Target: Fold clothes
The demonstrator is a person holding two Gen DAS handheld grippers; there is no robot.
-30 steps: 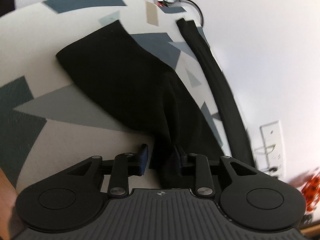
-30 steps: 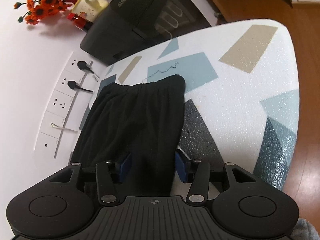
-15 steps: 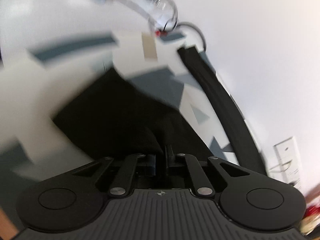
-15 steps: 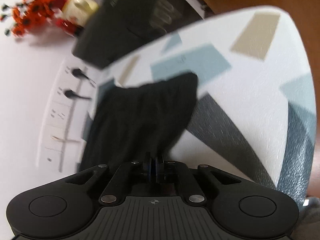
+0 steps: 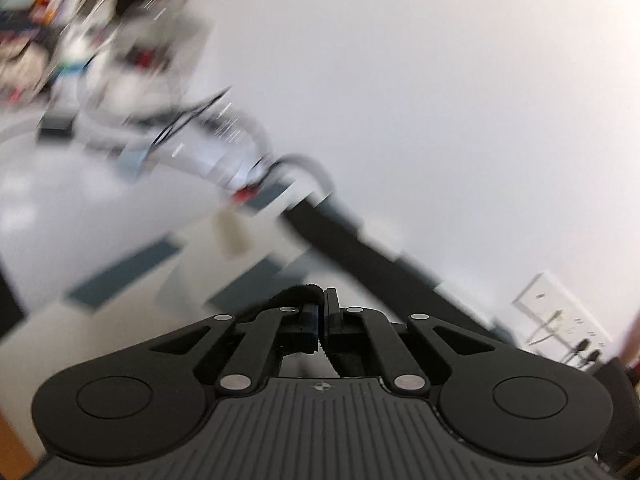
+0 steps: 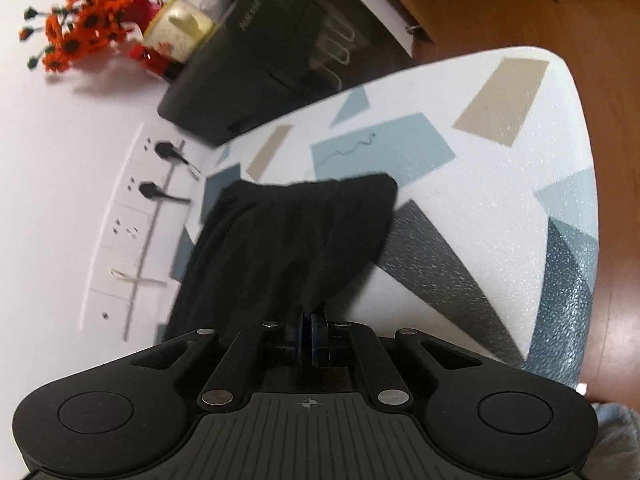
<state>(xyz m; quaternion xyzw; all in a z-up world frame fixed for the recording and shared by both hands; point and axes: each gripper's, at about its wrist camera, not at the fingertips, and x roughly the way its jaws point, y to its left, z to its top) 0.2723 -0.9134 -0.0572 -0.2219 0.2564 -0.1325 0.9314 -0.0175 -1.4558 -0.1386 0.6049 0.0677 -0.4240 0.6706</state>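
Both my left gripper (image 5: 322,320) and right gripper (image 6: 307,336) are pinched tight on the black shorts (image 6: 288,236), draped over the table (image 6: 500,184). Thin grip, so any uneven pull could slip the fabric loose.

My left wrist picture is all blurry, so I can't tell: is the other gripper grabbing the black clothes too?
Observer: Yes. The right gripper is shut on the near edge of the black garment.
Operator: Is all of the cloth in the air?
Observer: No. Its far end lies on the patterned table, bunched into folds.
Operator: What's behind the table?
Observer: A black appliance by the wall, with orange flowers beside it.
Operator: Anything on the table near the cloth?
Observer: A loose thread lies on a blue patch just past the garment.
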